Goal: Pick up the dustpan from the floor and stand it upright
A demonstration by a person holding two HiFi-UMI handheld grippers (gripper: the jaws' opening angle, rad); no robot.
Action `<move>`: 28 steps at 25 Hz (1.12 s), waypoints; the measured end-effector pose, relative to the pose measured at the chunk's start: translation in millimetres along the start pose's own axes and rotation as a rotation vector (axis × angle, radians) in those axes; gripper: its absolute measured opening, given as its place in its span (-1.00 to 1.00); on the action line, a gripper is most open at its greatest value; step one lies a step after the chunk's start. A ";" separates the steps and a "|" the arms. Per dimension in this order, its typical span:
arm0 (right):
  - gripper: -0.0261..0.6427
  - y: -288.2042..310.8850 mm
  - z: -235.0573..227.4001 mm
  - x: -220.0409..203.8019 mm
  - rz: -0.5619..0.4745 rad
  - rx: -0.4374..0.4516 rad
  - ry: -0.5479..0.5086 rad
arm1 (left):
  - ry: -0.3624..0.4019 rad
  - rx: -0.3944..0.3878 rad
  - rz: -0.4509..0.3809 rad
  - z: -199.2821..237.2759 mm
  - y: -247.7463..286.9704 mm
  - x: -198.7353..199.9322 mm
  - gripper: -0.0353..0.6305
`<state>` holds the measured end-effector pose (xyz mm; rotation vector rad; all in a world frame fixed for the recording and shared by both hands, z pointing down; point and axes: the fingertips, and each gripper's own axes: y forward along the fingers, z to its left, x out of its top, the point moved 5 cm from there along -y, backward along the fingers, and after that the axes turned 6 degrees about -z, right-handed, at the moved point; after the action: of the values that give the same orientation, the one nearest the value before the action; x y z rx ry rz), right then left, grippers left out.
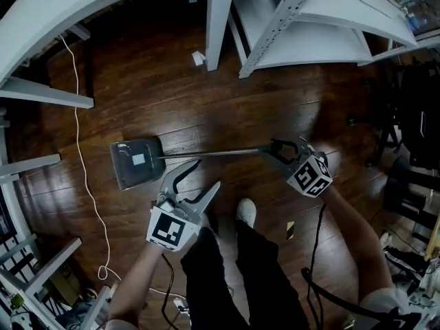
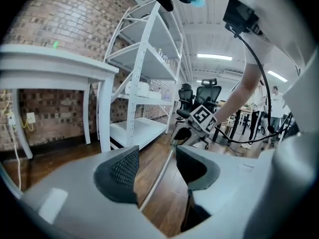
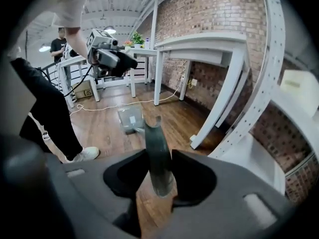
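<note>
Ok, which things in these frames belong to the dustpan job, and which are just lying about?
Job: dustpan, its long handle, right gripper shut on the grip end, left gripper.
Lying about: white cable, white shelving, table leg, office chairs.

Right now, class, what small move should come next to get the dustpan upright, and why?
Probably lift the right claw and carry it toward the pan, tipping the handle nearer vertical: that claw is shut on the handle's end, and the handle slants down to the pan.

Floor (image 1: pixel 172 81) glossy dark wood; dustpan handle (image 1: pixel 213 154) shiny metal
</note>
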<state>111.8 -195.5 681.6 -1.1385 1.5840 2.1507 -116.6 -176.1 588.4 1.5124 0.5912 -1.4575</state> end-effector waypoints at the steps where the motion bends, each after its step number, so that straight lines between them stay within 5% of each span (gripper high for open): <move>1: -0.55 -13.6 -5.7 18.6 0.000 -0.013 -0.010 | 0.013 -0.002 0.007 -7.8 -6.9 18.1 -0.18; 11: -0.53 -95.3 -15.1 165.1 0.048 -0.068 -0.199 | -0.172 0.144 -0.096 -51.8 -68.4 141.3 -0.17; 17: -0.53 -98.0 20.1 206.3 0.090 0.001 -0.329 | -0.180 0.151 -0.085 -71.9 -101.6 170.8 -0.17; 28: -0.48 -162.3 64.7 264.5 -0.040 -0.074 -0.120 | -0.141 0.213 -0.144 -81.9 -165.2 237.2 -0.17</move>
<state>3.0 -140.9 388.9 -1.0317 1.4309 2.2233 -171.1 -90.2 305.7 1.5384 0.4796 -1.7682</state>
